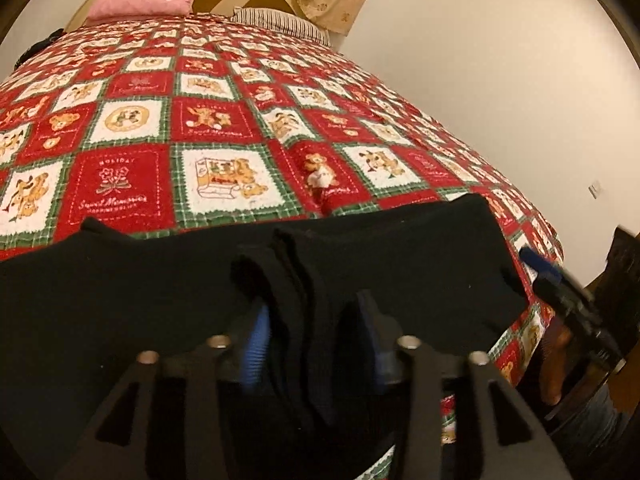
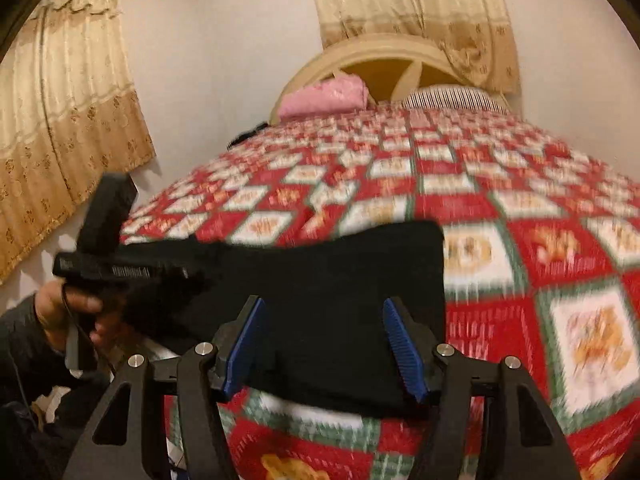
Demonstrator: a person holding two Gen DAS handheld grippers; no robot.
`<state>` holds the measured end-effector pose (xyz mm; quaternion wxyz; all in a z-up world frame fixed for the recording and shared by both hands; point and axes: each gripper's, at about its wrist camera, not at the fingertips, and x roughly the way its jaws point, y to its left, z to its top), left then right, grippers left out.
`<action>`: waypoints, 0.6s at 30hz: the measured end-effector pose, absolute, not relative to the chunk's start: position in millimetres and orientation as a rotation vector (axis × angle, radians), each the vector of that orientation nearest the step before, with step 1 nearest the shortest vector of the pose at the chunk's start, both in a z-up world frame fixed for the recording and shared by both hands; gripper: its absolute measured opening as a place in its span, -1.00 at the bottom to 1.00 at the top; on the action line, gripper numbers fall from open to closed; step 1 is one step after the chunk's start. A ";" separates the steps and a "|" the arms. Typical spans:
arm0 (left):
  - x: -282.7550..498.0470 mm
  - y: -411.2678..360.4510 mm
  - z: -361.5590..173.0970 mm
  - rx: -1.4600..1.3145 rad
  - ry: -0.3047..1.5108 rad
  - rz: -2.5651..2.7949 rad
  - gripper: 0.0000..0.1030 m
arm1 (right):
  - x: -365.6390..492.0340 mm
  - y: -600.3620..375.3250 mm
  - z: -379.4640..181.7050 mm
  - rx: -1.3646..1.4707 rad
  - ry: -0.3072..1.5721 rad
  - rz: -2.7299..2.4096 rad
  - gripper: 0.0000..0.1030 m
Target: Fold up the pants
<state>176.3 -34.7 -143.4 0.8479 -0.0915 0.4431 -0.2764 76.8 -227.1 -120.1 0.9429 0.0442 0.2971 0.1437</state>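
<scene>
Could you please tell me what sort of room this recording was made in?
Most likely a home bedroom: a bed with a teddy-bear patchwork quilt, an arched headboard with pillows against it, and gold curtains on the walls.

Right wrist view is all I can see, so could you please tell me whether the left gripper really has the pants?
Observer: Yes. In the left wrist view the left gripper has a bunched ridge of the black pants pinched between its blue pads.
Operator: Thank you. Is the cloth deep between the fingers?
Observer: It fills the gap, from the pad tips back toward the gripper's body.
Operator: And where does my right gripper sit from that side?
Observer: The right gripper shows blurred at the pants' edge on the right of that view, over the quilt. I cannot tell whether it touches the cloth.
</scene>
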 end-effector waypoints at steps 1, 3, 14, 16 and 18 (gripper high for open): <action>175.5 -34.5 -142.5 -0.196 0.929 -0.582 0.05 | 79.8 -224.5 -114.7 0.077 0.596 0.293 0.22; 172.1 -32.2 -139.7 -0.186 0.910 -0.568 0.16 | 90.5 -219.4 -105.5 0.055 0.580 0.295 0.22; 171.6 -23.6 -144.6 -0.072 0.901 -0.483 0.33 | 151.0 -251.8 -131.0 0.103 0.738 0.165 0.23; 168.3 -19.4 -144.4 -0.081 0.895 -0.479 0.33 | 139.9 -245.4 -126.2 0.064 0.723 0.126 0.23; 163.8 -12.3 -143.5 -0.093 0.888 -0.468 0.33 | 129.5 -236.3 -123.2 0.081 0.710 0.161 0.23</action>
